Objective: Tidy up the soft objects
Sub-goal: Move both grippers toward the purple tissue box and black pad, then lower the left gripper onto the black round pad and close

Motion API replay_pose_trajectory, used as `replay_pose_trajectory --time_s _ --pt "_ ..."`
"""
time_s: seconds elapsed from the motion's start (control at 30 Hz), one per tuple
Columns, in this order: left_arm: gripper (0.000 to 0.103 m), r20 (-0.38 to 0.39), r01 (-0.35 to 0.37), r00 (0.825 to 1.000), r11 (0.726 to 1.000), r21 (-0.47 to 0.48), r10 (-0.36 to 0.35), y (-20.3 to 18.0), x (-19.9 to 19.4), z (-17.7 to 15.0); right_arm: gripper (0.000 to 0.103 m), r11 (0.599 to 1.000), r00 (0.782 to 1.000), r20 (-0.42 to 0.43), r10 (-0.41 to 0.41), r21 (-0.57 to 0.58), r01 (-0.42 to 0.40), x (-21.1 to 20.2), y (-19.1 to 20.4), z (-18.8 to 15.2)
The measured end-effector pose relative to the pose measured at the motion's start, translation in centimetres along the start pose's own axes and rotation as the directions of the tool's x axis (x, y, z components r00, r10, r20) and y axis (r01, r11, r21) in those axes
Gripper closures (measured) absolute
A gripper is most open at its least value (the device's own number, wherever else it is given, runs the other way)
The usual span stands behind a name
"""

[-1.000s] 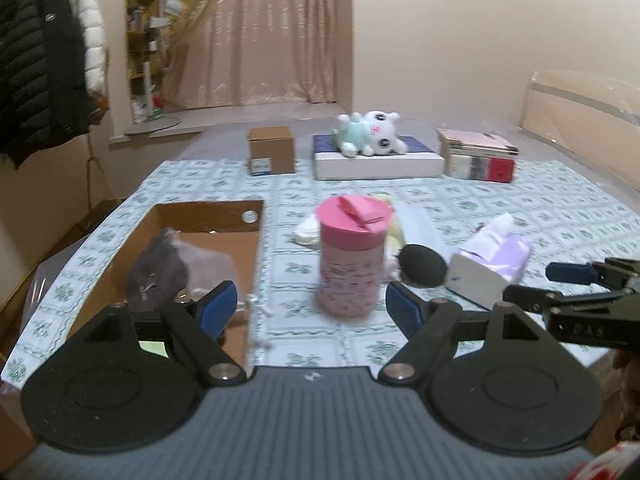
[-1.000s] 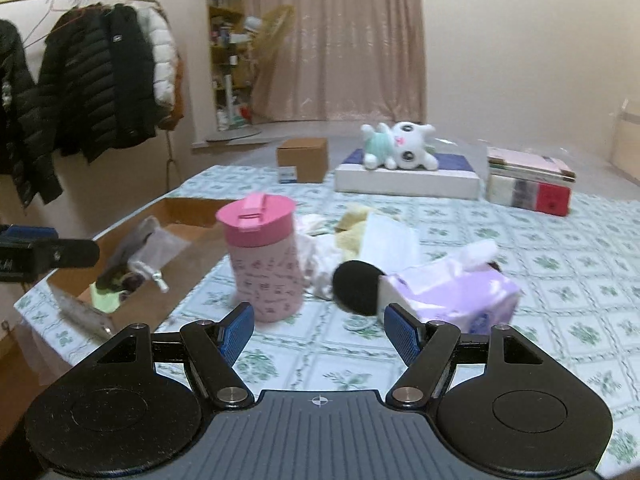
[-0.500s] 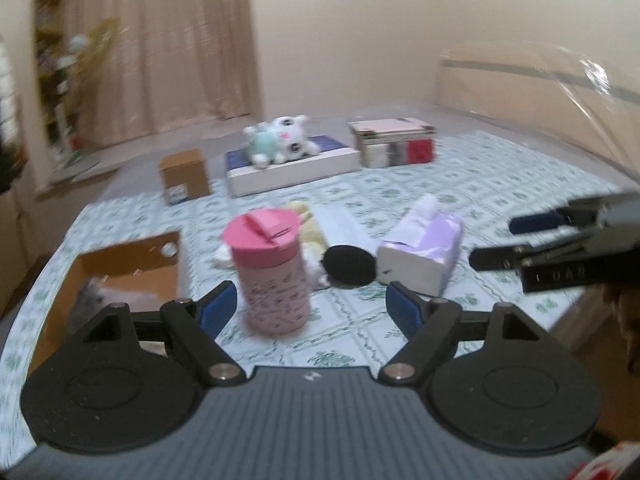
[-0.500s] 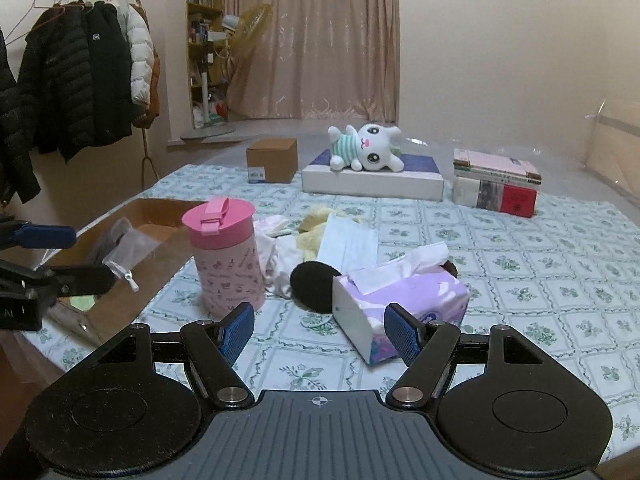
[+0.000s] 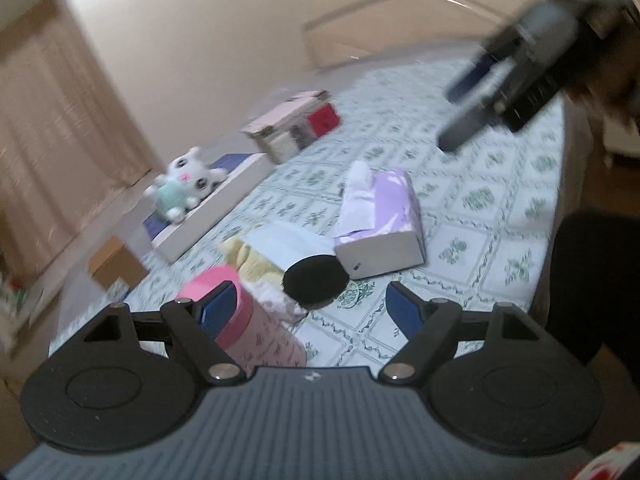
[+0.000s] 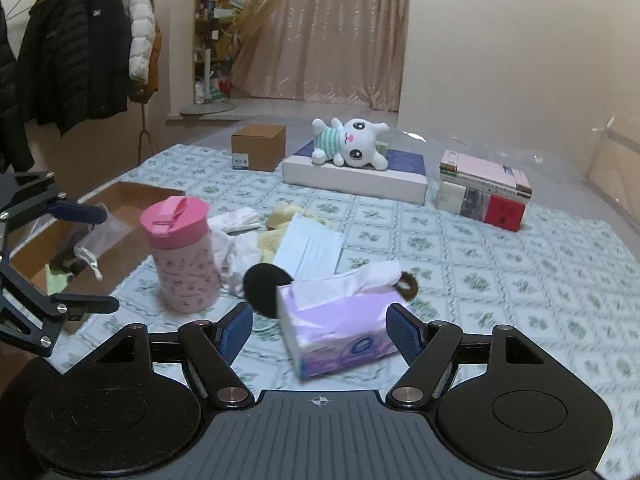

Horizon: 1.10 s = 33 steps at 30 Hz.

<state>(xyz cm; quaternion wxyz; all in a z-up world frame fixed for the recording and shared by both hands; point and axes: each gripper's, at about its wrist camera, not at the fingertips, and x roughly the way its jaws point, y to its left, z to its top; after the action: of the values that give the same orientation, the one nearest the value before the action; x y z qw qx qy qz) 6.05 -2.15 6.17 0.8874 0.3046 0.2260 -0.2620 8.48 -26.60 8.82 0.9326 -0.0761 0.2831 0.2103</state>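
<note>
A purple tissue box (image 6: 340, 328) lies on the green-patterned cloth just ahead of my right gripper (image 6: 320, 330). Its jaws are opening, the box sits between the fingers, and the pads do not press it. Beside the box lie a black round pad (image 6: 264, 288), a pale blue mask pack (image 6: 310, 250), a yellow soft cloth (image 6: 280, 220), a white cloth (image 6: 236, 248) and a brown scrunchie (image 6: 406, 286). My left gripper (image 5: 312, 306) is open and empty, tilted, above the pink tumbler (image 5: 248, 328) and the black pad (image 5: 316, 284). A white plush (image 6: 352, 144) lies on a flat box.
An open cardboard box (image 6: 120, 200) with bagged items stands at the left, under my left gripper (image 6: 86, 258). A small brown carton (image 6: 258, 146), a book stack (image 6: 484, 188) and the flat white box (image 6: 356, 178) line the back. The right gripper (image 5: 456, 118) hangs blurred at upper right.
The left gripper has rolled and swung right, so the cardboard box left its view. The right gripper rose and drew back a little, and its jaws stand slightly wider.
</note>
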Motion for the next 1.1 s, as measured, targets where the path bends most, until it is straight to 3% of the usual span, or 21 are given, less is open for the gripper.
replay_pose_trajectory --time_s 0.17,0.33,0.5,0.63,0.73,0.87,0.97,1.1 --pt "0.024 -0.037 0.084 0.996 0.975 0.203 -0.078 -0.4 3.2 1.0 0.024 0.995 0.999 -0.033 0.029 -0.094 -0.032 1.9 -2.6 1.2" --pt "0.024 -0.115 0.164 0.985 0.913 0.373 -0.130 -0.4 6.5 1.8 0.022 0.980 0.995 -0.067 0.078 -0.180 -0.089 4.1 -5.1 2.4" --pt "0.024 -0.208 0.280 0.957 0.840 0.465 -0.203 1.3 9.4 3.3 0.021 0.942 0.984 -0.132 0.122 -0.297 -0.156 6.8 -7.4 3.3" --pt "0.024 -0.281 0.386 0.919 0.775 0.501 -0.276 2.6 11.9 4.6 0.020 0.912 0.972 -0.186 0.142 -0.356 -0.202 9.5 -9.4 4.0" --pt "0.024 -0.340 0.462 0.884 0.707 0.535 -0.320 3.1 14.1 5.2 0.020 0.892 0.959 -0.232 0.163 -0.381 -0.243 11.6 -11.0 4.2" --pt "0.024 -0.411 0.524 0.848 0.636 0.567 -0.333 4.0 17.4 5.6 0.020 0.860 0.940 -0.285 0.187 -0.414 -0.297 14.1 -12.6 4.0" --pt "0.024 -0.458 0.587 0.806 0.610 0.532 -0.376 4.8 19.9 5.9 0.019 0.838 0.926 -0.319 0.202 -0.433 -0.332 16.0 -13.5 3.5" --pt "0.024 -0.519 0.662 0.746 0.551 0.509 -0.417 5.1 22.6 5.7 0.019 0.827 0.906 -0.350 0.239 -0.416 -0.379 18.1 -14.9 2.7"
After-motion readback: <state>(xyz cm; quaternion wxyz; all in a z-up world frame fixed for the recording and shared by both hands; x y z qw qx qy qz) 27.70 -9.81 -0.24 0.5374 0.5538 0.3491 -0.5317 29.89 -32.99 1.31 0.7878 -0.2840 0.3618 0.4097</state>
